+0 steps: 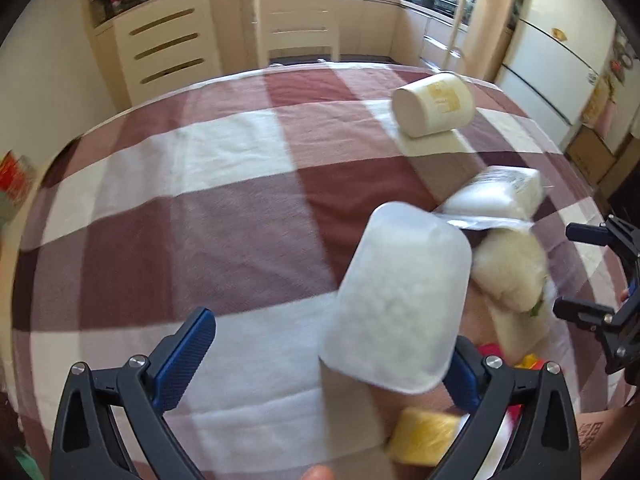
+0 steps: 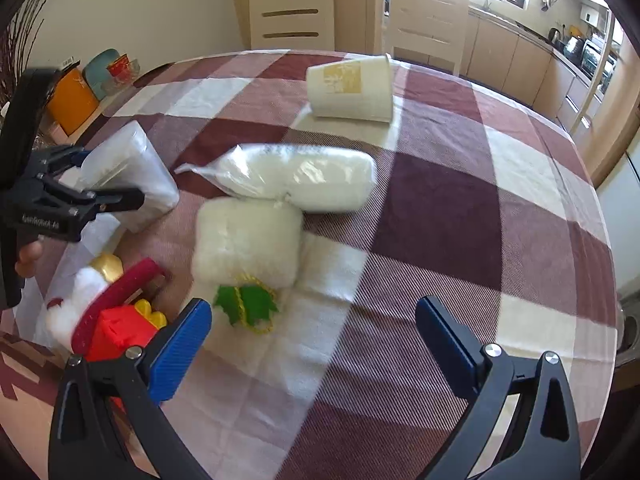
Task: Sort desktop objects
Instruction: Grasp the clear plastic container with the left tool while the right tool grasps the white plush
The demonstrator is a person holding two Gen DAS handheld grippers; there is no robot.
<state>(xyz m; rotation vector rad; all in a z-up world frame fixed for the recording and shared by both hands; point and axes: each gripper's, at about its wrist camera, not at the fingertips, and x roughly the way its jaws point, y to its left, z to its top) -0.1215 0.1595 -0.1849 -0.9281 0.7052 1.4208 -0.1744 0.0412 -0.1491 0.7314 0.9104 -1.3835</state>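
Desktop objects were mostly unsorted as far as I could tell: the paper cup [image 2: 350,90] lay tipped at the top of the frame on the checked table [image 2: 460,200], with the bagged roll [image 2: 304,178] and fluffy pad [image 2: 246,246] touching mid-frame and the red toy pile [image 2: 120,320] at lower left. The left gripper [image 1: 320,356] sat low in its own view with jaws spread wide and the white tissue pack [image 1: 400,300] blurry between them, so not gripped, looked like. The right gripper [image 2: 314,344] hovered over bare cloth, jaws wide with nothing in them.
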